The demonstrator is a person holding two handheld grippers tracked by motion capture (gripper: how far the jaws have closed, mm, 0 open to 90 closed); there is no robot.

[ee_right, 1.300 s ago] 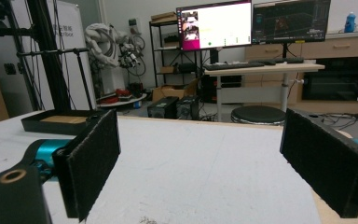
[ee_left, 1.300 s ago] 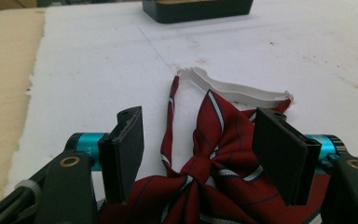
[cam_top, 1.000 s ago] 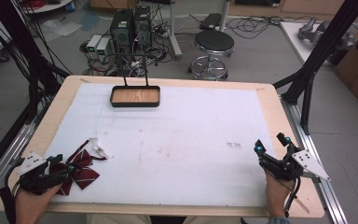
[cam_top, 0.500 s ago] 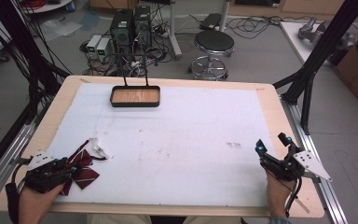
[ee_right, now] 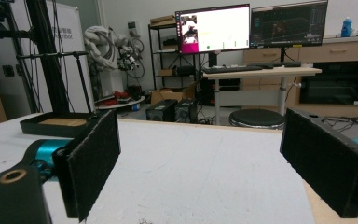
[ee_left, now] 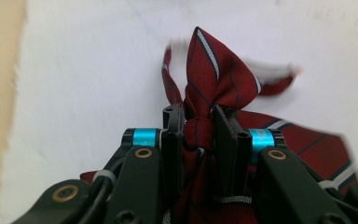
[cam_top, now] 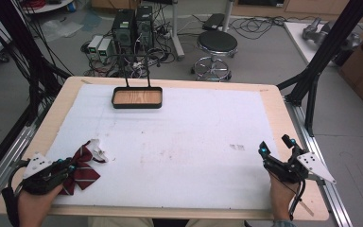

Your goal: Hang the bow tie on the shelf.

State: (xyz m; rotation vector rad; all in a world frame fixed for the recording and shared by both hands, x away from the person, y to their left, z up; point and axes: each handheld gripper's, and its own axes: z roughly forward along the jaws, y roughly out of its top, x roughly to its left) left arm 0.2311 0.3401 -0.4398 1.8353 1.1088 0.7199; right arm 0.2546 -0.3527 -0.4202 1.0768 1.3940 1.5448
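Observation:
A dark red striped bow tie (cam_top: pixel 82 169) with a white strap lies at the front left of the white table mat (cam_top: pixel 189 142). My left gripper (cam_top: pixel 64 166) is shut on it; in the left gripper view the two black jaws pinch the knot of the bow tie (ee_left: pixel 216 70), with my left gripper (ee_left: pixel 199 122) centred on it and one wing of the tie standing up past the tips. At the front right my right gripper (cam_top: pixel 275 146) is held open over the mat with nothing between its jaws. In the right gripper view my right gripper (ee_right: pixel 200 154) shows wide-set pads (ee_right: pixel 95 161).
A black tray (cam_top: pixel 137 98) with a wooden floor and a wire handle sits at the back of the mat, left of centre; it is also in the right gripper view as the tray (ee_right: pixel 56 123). Black frame posts stand at both table sides. A stool (cam_top: pixel 217 45) stands behind the table.
My left gripper has slid right along the front edge with the bow tie in it, and the tie has bunched and shifted slightly. The right gripper has hardly moved.

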